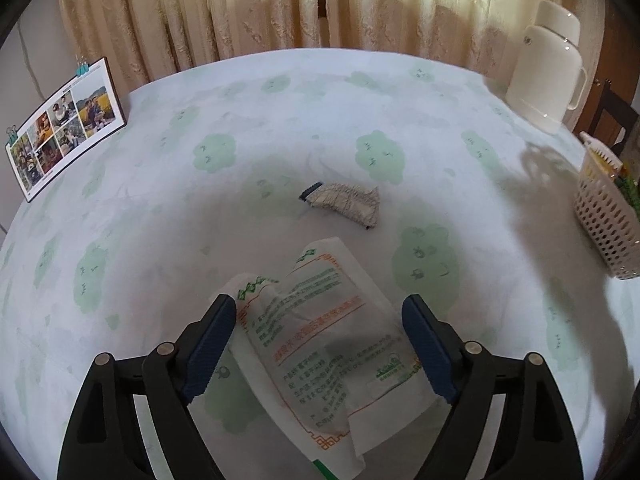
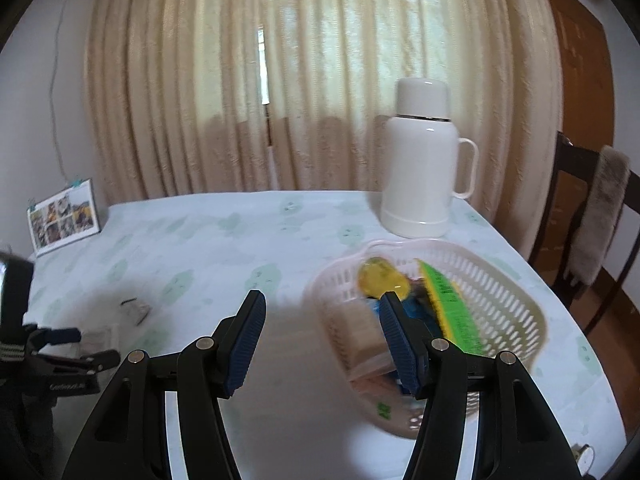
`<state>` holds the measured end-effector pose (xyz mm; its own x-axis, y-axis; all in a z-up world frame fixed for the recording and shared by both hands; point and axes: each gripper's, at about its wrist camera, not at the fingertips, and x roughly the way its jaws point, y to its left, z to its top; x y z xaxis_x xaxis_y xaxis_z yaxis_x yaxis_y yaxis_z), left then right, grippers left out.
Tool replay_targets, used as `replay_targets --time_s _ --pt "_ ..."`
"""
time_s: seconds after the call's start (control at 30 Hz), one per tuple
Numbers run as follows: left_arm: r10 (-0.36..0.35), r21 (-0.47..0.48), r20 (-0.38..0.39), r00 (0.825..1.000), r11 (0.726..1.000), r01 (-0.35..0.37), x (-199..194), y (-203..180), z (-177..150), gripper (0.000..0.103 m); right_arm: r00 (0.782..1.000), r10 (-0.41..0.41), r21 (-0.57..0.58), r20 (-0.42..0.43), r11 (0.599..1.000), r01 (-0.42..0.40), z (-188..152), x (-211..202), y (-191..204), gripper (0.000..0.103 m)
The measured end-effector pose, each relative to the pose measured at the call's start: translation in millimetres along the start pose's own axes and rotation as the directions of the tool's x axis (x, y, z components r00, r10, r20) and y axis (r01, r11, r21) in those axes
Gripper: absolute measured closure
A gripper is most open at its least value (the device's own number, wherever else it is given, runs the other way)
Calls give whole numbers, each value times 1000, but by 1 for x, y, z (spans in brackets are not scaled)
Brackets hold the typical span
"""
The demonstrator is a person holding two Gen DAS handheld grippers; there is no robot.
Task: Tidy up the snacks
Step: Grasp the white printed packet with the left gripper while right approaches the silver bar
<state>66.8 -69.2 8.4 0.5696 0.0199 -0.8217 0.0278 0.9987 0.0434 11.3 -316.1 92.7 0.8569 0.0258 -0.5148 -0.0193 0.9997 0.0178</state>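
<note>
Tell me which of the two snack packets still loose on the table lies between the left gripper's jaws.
The large white packet with green and orange print lies there, on the cloth. The small silvery packet lies farther out, toward the curtain.

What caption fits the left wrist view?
Open left tool straddles a white snack packet on the tablecloth; small silver packet beyond.

Both tongs: black arms, silver rivets, ribbed blue pads, perhaps rubber.

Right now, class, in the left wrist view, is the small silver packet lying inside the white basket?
No, the small silver packet lies on the tablecloth, well apart from the white basket at the right edge.
</note>
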Motion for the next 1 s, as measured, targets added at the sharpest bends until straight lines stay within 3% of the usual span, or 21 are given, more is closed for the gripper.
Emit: replay_targets --time_s 0.23,0.33,0.4,0.5,0.63,1.0 --pt "-6 -42 -33 999 999 4 4 12 -1 17 995 90 -103 -31 990 -92 -14 1 35 43" --pt "-16 -43 -22 1000 999 15 2 13 -2 30 989 134 -115 -68 983 -142 -19 7 43 43" --pt "-29 -35 -10 1000 999 28 -2 14 -2 50 982 160 -107 -97 980 -170 -23 12 46 43" --pt "-47 -36 -6 999 998 46 -5 17 -3 58 976 183 -93 -121 977 -195 -26 17 48 43" --pt "-62 -57 9 998 996 62 -11 27 -2 62 970 198 -99 -144 972 -213 -30 23 56 43" --pt "-111 -130 68 991 984 119 -30 57 -1 64 892 314 -144 -326 916 -375 -24 67 125 43"
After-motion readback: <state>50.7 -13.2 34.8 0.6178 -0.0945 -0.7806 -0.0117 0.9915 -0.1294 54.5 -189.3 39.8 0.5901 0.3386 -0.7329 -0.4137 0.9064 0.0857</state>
